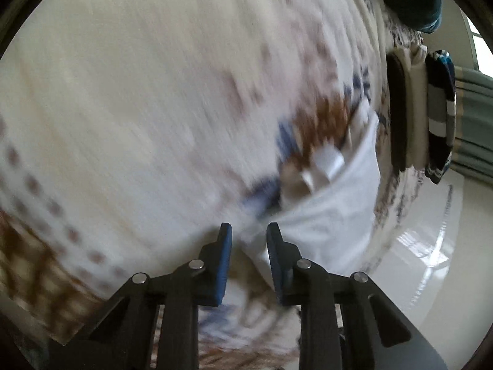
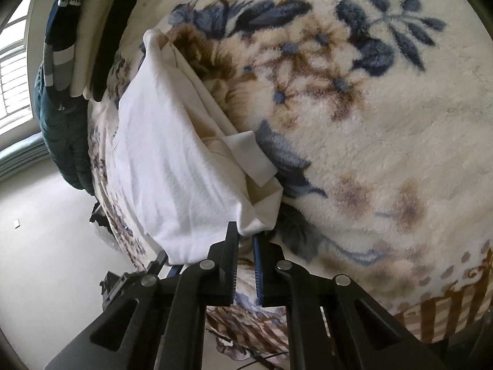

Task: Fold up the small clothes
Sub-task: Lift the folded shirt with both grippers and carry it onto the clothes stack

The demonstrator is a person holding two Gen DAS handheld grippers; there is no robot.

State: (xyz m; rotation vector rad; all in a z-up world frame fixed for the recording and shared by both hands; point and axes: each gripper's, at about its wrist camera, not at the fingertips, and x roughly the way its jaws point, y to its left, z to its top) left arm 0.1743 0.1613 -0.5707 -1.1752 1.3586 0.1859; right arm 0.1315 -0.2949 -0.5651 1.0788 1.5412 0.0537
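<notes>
On the bed's floral fleece blanket (image 2: 369, 98) your white garment (image 2: 172, 160) lies rumpled, partly folded, one cuff-like flap turned up at its edge. Your right gripper (image 2: 245, 240) has its jaws narrowly parted at the garment's near corner; whether they pinch it, you cannot tell. Your left gripper (image 1: 249, 234) has its jaws spread beside the cloth.

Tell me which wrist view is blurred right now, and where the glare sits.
Left wrist view: heavy motion blur smears the floral blanket and white garment; only the left claw is sharp; window glare streaks the glossy floor. Right wrist view: sharp; the window at far left is blown out, and fisheye bends the edges.
</notes>
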